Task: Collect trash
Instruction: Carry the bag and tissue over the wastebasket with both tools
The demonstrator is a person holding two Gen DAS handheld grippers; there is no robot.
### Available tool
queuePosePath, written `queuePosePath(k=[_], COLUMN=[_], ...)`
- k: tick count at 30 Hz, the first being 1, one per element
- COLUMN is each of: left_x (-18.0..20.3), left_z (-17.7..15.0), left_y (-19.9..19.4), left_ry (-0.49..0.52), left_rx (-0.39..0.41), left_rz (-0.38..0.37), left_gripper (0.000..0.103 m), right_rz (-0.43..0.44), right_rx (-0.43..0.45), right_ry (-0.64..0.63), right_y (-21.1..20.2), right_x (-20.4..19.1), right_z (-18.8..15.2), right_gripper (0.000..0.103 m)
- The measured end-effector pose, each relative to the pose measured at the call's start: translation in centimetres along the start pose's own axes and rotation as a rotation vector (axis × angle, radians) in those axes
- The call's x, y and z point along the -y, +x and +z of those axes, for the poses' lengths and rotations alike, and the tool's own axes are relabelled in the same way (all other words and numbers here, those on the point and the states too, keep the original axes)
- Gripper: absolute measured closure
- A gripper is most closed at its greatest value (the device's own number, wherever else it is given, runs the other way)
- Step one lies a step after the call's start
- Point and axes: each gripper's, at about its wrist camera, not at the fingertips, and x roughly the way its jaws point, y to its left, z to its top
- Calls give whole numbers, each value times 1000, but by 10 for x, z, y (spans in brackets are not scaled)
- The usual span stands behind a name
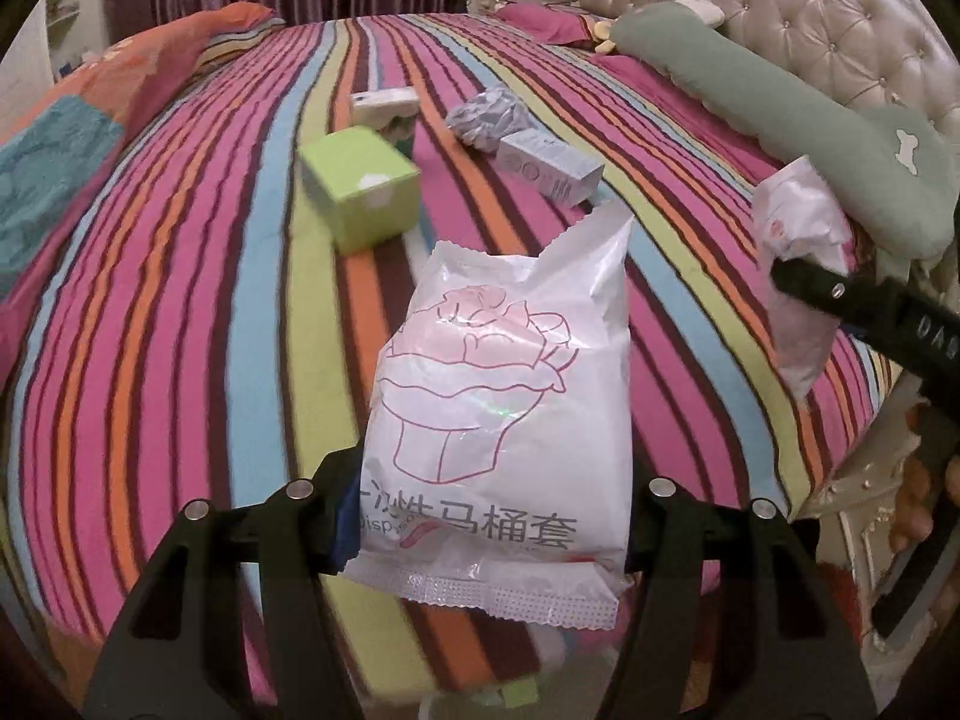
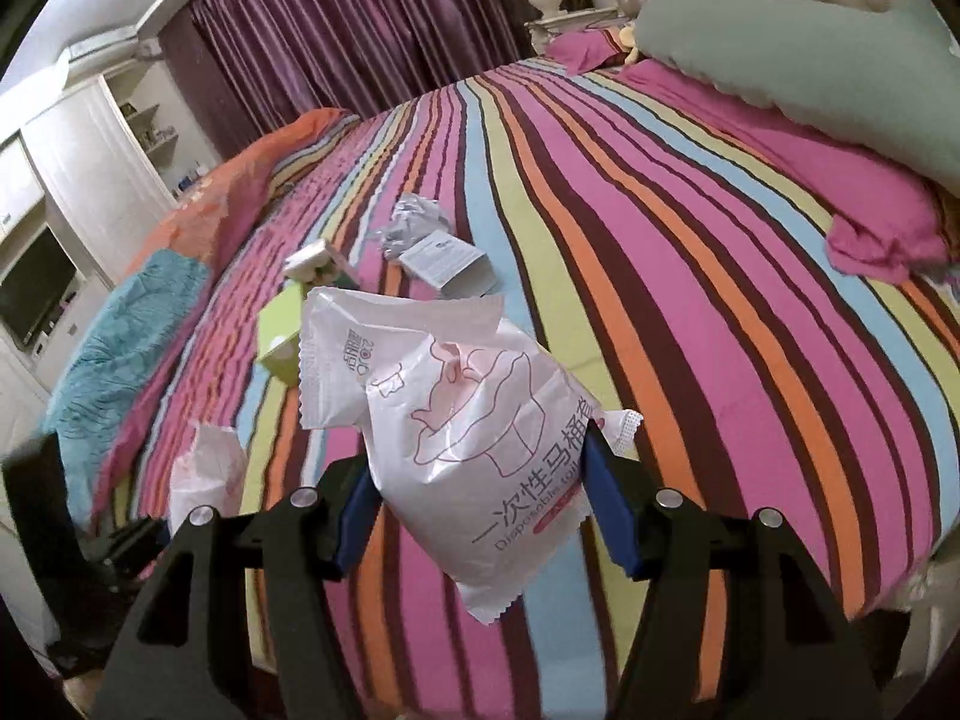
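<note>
White wrapper [image 1: 504,396] clamped between left tongs [image 1: 489,531] above striped bed [image 1: 180,300].

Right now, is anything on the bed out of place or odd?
Yes. Litter sits on the striped bedspread: a green box, a crumpled grey wad, a grey carton and a white carton. Each claw grips a torn-open white packet: left claw, right claw.

Green box [image 2: 279,333]: mostly hidden behind held packet [image 2: 474,420]
Small box print [image 1: 549,168]: too small to read
Teal cloth [image 1: 42,180]: cut off at left edge
</note>
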Motion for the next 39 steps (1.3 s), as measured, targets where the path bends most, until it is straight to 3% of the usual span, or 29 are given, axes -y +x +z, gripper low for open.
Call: queuePosePath(k=[16, 30, 39], left_x=[-10, 6, 15], left_z=[-70, -157, -199], left_y=[-59, -69, -53], left_ry=[-7, 5, -7], left_rx=[27, -51, -138], left_rz=[-3, -32, -61], left_gripper=[44, 44, 44], right_rz=[60, 72, 58], right_rx=[22, -20, -153], right_ry=[-8, 4, 63], right_y=[-56, -76, -57], right_x=[-15, -26, -24], right_z=[-53, -122, -176], right_gripper=[44, 44, 44])
